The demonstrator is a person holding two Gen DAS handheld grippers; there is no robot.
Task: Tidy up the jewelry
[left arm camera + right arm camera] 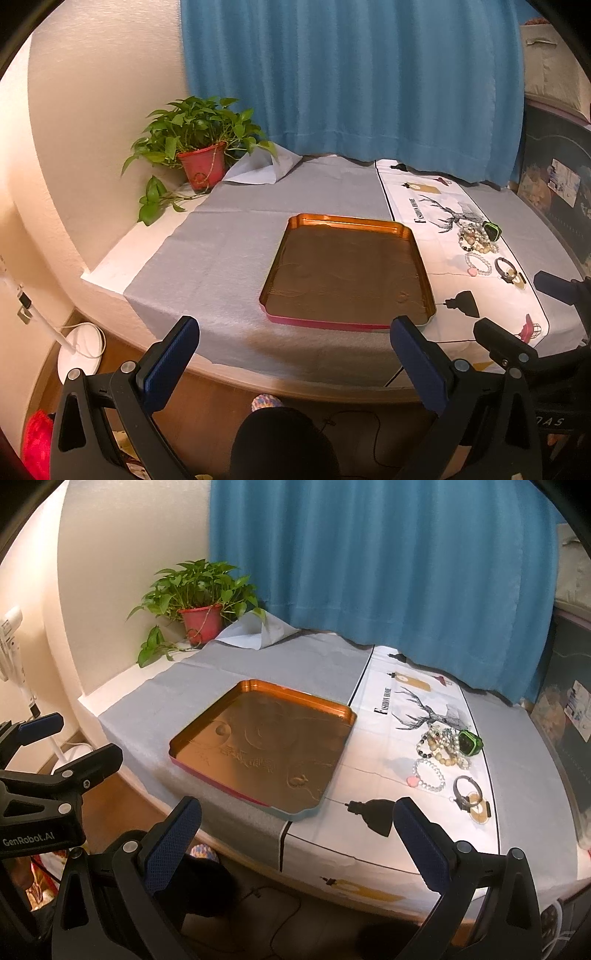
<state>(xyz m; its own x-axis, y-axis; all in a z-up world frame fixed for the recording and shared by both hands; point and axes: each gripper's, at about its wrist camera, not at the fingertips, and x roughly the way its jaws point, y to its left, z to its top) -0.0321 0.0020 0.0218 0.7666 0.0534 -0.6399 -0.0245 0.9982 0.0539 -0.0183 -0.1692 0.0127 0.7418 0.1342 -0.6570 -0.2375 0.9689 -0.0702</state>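
Left gripper [293,354] nearest the lens: blue-padded jaws spread wide, nothing between them, hanging off the near table edge. Right gripper [295,836] same state, wide open and empty, also short of the table edge; it shows at the right margin of the left view, the left one at the left margin of the right view.

Table [236,834] under a grey cloth [218,251], blue curtain [351,74] behind. White printed runner [406,786] with a stag drawing covers the right part.

Gold tin tray [402,232], pink outer wall, sits on the grey cloth, right edge just beside the runner. Straight ahead of the left gripper, ahead-left of the right one. Nothing in it.

Potted plant [201,147] in a red pot at the far left corner, well apart from the tray.

Jewelry all on the runner, right of the tray, ahead-right of the right gripper, far right of the left:
- pile of beaded bracelets [443,744], touching each other
- green watch [470,743] touching the pile's right side
- clear bead bracelet with pink heart charm [428,775], just in front of the pile
- dark watch [465,792] with a round gold piece [478,812] beside it, nearest the right gripper; can't tell if they're joined

No gripper touches any jewelry.
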